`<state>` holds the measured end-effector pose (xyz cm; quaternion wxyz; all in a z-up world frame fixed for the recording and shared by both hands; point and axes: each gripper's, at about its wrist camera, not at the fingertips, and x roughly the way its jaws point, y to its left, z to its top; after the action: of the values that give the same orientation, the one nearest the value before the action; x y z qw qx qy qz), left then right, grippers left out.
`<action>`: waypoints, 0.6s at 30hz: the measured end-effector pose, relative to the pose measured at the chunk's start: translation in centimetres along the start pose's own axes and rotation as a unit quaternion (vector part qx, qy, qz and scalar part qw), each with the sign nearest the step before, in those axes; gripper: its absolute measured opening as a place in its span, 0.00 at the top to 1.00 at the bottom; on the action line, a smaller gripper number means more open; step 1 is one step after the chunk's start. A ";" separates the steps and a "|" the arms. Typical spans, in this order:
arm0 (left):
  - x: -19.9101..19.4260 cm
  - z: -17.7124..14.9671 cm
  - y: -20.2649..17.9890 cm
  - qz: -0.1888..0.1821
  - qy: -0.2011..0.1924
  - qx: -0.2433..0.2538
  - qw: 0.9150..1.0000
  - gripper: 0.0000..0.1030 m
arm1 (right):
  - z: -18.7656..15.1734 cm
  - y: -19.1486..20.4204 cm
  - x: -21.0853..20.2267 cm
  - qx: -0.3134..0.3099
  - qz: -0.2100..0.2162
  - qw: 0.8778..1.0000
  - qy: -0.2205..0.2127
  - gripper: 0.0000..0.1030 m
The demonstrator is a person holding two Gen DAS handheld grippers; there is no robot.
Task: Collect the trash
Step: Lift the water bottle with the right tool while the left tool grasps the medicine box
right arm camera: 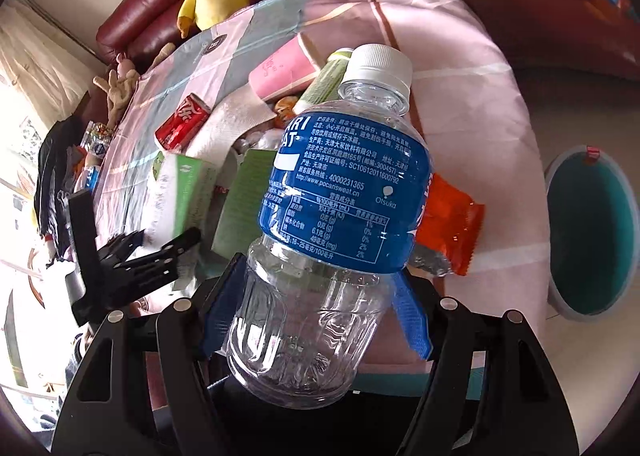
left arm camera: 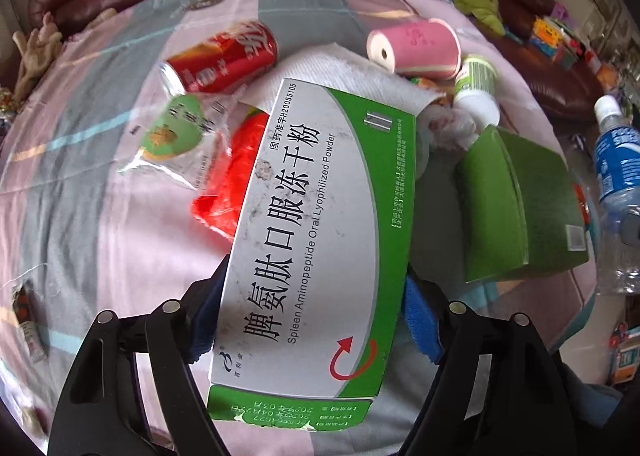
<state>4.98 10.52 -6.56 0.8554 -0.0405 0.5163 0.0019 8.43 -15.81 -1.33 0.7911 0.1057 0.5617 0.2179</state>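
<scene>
Right now we hold two bits of trash above the table (left arm camera: pixel 100 192) with the pink and grey cloth. Our left gripper (left arm camera: pixel 310 320) is clamped on the medicine box (left arm camera: pixel 316 224), with its blue pads pressing the two long sides near the bottom end. We think the box is light and made of thin card, so it could bend or crush if we squeeze hard. Our right gripper (right arm camera: pixel 316 316) is clamped on the plastic bottle (right arm camera: pixel 340 208), down on the clear part under the blue label. It looks empty, so it should be light, but it is smooth and round and may slip or dent. More trash lies on the cloth, like the red can (left arm camera: pixel 220 60). The round bin (right arm camera: pixel 590 232) sits beside the table.
</scene>
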 end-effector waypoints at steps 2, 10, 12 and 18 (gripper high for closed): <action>-1.4 0.0 0.1 0.001 -0.015 -0.007 1.000 0.25 | 0.0 -0.5 -0.1 0.005 0.003 1.000 -0.002 0.35; -7.4 1.5 -1.8 -0.017 -0.072 0.009 0.997 0.25 | 0.1 -2.5 -1.9 0.023 0.017 0.999 -0.027 0.35; -8.4 2.4 -3.8 -0.032 -0.083 0.029 0.996 0.25 | 0.2 -3.5 -2.8 0.032 0.017 0.999 -0.039 0.35; -9.8 5.4 -13.3 -0.095 -0.098 0.113 0.984 0.25 | -0.1 -10.4 -8.3 0.090 -0.023 0.990 -0.103 0.35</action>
<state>5.83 -1.95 5.48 0.8973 0.0075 0.4206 -0.1339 8.39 -28.84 1.37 0.8365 0.1856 0.4972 0.1363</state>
